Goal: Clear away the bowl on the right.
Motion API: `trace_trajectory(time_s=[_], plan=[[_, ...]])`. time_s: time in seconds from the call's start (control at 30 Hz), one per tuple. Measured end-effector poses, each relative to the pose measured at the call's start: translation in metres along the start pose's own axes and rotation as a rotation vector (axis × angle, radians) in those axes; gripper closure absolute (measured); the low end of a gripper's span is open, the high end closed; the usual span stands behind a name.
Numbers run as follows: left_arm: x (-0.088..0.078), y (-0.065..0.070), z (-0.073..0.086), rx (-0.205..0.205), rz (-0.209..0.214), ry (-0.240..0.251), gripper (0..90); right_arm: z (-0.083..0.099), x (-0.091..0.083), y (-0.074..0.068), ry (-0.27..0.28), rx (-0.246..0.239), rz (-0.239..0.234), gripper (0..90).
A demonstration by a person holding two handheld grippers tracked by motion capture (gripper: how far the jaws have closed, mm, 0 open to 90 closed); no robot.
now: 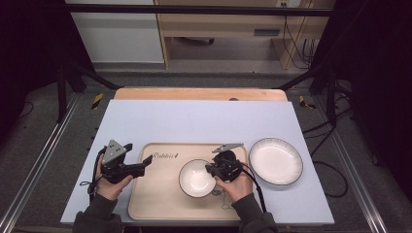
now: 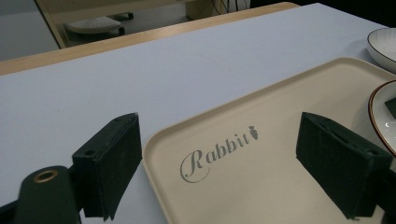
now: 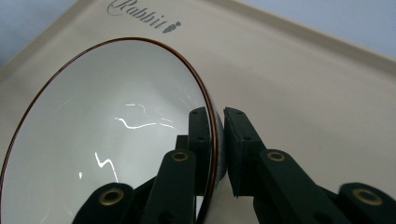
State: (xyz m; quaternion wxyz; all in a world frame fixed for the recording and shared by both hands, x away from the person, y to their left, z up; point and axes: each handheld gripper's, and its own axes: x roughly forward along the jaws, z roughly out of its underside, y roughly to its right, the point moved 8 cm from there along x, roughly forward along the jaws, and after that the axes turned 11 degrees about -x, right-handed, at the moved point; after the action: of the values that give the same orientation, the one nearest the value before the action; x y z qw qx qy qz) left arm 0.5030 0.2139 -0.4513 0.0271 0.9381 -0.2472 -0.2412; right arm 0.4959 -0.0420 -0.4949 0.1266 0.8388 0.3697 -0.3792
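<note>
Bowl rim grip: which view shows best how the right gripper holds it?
Right gripper view. The right gripper has its jaws closed on the bowl rim, one pad inside, one outside. The high view shows the bowl on the tray, contact hidden by the hand. The left gripper view catches a sliver of the bowl.

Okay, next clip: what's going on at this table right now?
A person is working with two hand-held grippers. The right gripper is clamped on the rim of a white bowl, one jaw inside and one outside, with the bowl over the beige tray. The left gripper hangs open at the tray's left corner, holding nothing. A white plate sits on the table to the right of the tray.
</note>
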Motion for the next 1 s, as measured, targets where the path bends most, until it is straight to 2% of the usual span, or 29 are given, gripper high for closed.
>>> trace_trajectory(time_s=[0.23, 0.33, 0.43, 1.0], plan=[[-0.0001, 0.0000, -0.0001, 0.001, 0.000, 0.000, 14.1, 0.0002, 0.0019, 0.0012, 0.009, -0.003, -0.001, 81.7], [0.0000, -0.0001, 0.0000, 0.000, -0.001, -0.001, 14.1, 0.0033, 0.0036, 0.0029, -0.012, 0.012, 0.011, 82.1], [0.0001, -0.0002, 0.0002, -0.001, -0.001, -0.001, 14.1, 0.0031, 0.0056, 0.0047, 0.000, 0.000, 0.009, 82.2], [0.0005, -0.0002, 0.0007, 0.001, -0.002, -0.004, 14.1, 0.0063, 0.0084, 0.0075, -0.021, 0.005, 0.017, 81.5]])
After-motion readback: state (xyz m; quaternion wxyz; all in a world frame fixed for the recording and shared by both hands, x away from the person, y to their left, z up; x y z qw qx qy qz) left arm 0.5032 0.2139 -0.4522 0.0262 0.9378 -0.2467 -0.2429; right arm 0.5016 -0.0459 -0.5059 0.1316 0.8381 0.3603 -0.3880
